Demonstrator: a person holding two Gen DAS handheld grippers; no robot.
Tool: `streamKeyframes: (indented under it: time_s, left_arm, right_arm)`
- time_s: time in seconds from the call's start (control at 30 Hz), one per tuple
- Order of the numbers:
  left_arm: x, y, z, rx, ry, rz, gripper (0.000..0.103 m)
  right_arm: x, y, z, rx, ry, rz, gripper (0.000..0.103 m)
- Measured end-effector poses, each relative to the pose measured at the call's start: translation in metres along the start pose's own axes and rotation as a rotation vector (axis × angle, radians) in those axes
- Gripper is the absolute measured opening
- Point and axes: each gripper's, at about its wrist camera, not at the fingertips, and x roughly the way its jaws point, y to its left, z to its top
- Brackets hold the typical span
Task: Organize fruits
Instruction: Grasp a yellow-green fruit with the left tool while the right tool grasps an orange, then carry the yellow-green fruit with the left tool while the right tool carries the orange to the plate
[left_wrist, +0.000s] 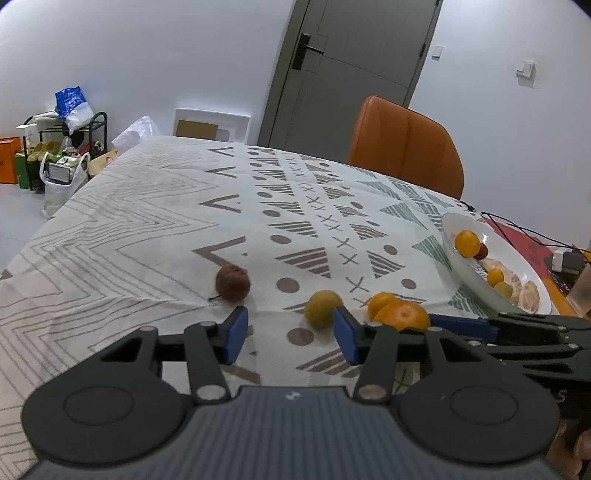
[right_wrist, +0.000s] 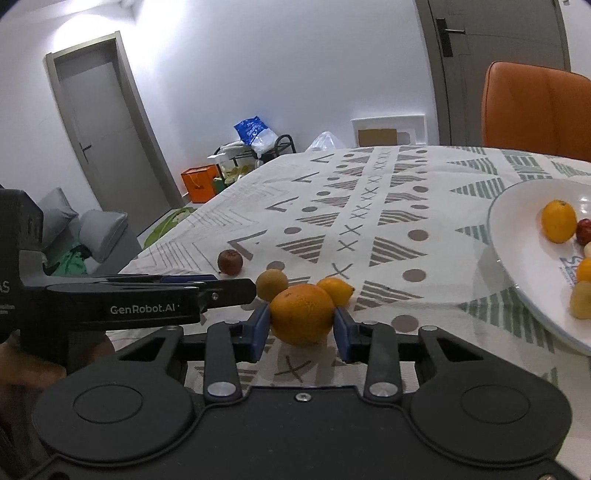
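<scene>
Right gripper (right_wrist: 301, 326) clamps the large round orange (right_wrist: 302, 314); lifting may nudge the small yellow citrus (right_wrist: 336, 290) just beyond; left gripper (left_wrist: 290, 332) part-open, empty

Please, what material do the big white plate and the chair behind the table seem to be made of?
Plate: probably glazed ceramic; glossy white with light reflections, though plastic is possible. Chair: orange leather or imitation leather; smooth, soft sheen, padded with stitched seams.

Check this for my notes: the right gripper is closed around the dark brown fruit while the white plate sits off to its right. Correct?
Not quite. The right wrist view shows the right gripper closed around the large orange, not the dark brown fruit, which lies loose farther left. The white plate is indeed to its right.
</scene>
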Motion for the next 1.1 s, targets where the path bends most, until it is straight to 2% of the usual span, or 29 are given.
streamKeyframes:
  time_s: [0.23,0.33,0.43,1.1]
  left_arm:
    - [0.009,-0.013,0.002,0.02,0.008,-0.024,0.046]
    - [0.013,-0.017,0.002,0.022,0.018,-0.027,0.037]
    - [0.019,-0.018,0.002,0.015,0.029,-0.022,0.024]
    - [0.014,-0.075,0.019,0.097,-0.018,-0.114,0.024]
  right_arm:
    - [-0.011,-0.008,0.001,0.003,-0.024,-0.021,0.035]
    - [-0.016,-0.014,0.001,0.016,-0.036,-0.03,0.035]
    - [-0.023,-0.019,0.003,0.025,-0.053,-0.04,0.035]
    - [-0.069,-0.073,0.006,0.115,-0.164,-0.165,0.035]
